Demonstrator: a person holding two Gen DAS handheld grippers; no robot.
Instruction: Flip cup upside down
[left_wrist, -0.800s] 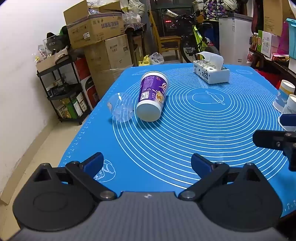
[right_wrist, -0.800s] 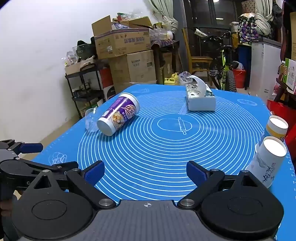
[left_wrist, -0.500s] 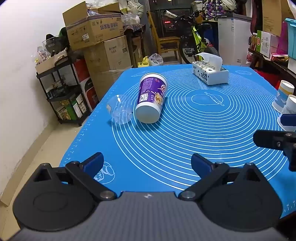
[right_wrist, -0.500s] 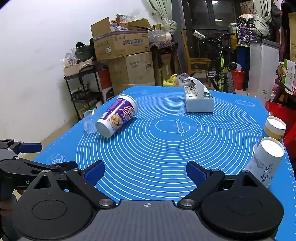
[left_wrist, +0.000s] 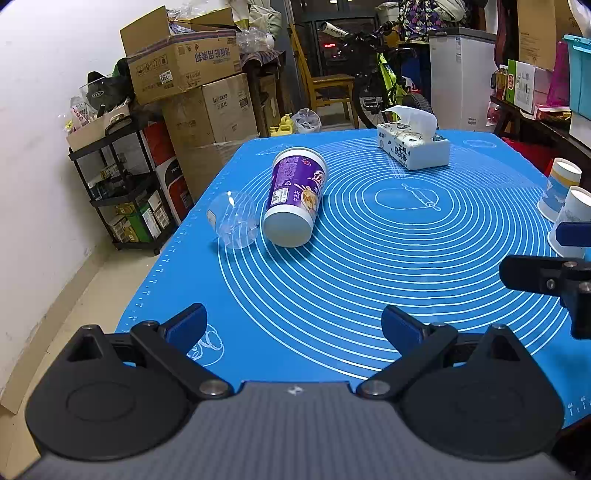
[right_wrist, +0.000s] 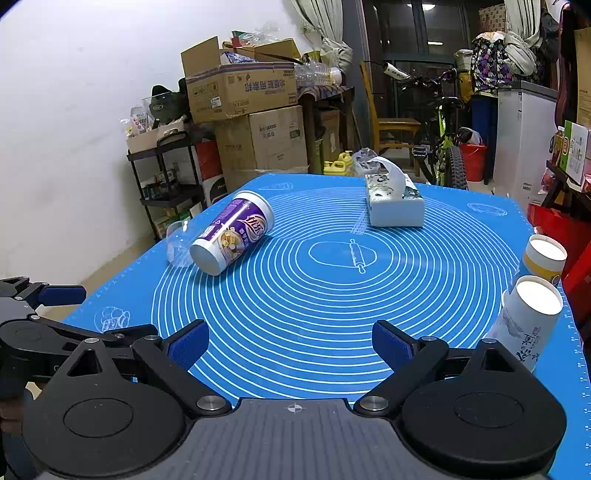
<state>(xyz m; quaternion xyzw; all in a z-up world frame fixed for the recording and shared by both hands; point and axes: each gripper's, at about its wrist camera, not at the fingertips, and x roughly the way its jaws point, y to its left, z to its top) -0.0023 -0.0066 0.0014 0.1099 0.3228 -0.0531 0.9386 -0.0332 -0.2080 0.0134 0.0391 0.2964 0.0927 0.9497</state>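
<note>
Purple-and-white cup (left_wrist: 293, 197) lies on its side on the blue mat (left_wrist: 369, 280), white base toward the cameras, mouth pointing away. Printed label faces up. Clear plastic cup (left_wrist: 233, 221) also on its side, touching or just beside the purple cup's left, nearer the mat's left edge.

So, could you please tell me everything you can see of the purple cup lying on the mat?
The purple cup lies on its side on the blue mat, left of centre, its white flat base toward the cameras and its wider white-rimmed mouth pointing away. The wall looks like printed paper or plastic: purple with white text, a food picture and a barcode label. A clear plastic cup, also on its side, lies right against its left side; whether they touch is unclear. Neither gripper is near it.
</note>
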